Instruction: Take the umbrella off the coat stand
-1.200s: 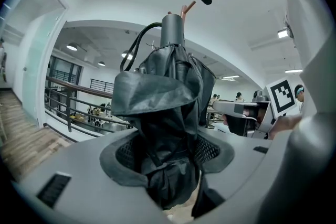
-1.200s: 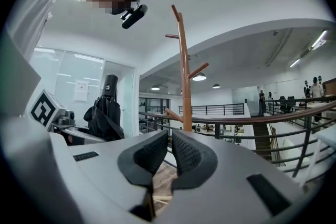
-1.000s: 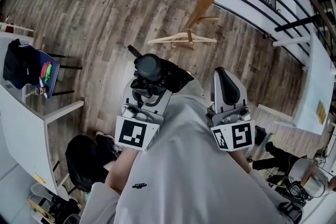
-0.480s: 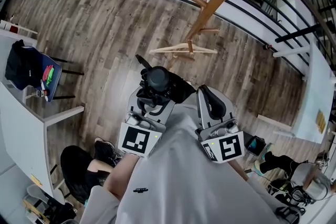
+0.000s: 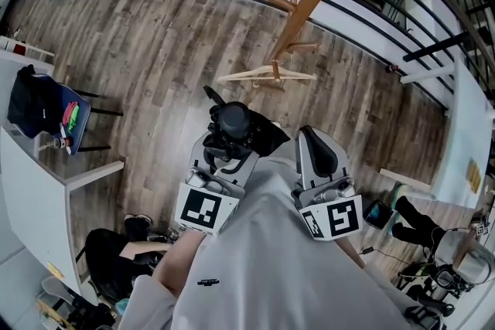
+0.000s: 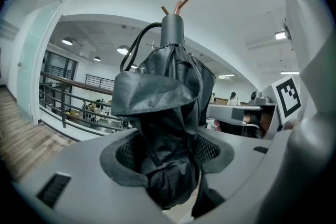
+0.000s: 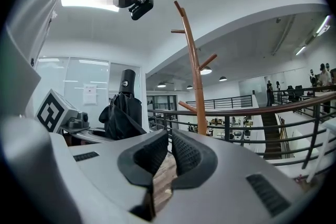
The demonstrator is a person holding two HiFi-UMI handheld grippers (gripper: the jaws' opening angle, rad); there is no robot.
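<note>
Umbrella (image 5: 232, 122), folded, black, upright, clamped between left gripper (image 5: 226, 141) jaws, clear of coat stand (image 5: 309, 4), right gripper (image 5: 311, 140) alongside, jaws nearly together, empty

Right claw (image 7: 167, 157) empty, coat stand (image 7: 195, 81) ahead

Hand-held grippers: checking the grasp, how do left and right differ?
The left hand-held gripper's jaws stand wide, clamped on the black folded umbrella. The right hand-held gripper's jaws sit close together, with nothing between them. Both are grey and point roughly level.
</note>
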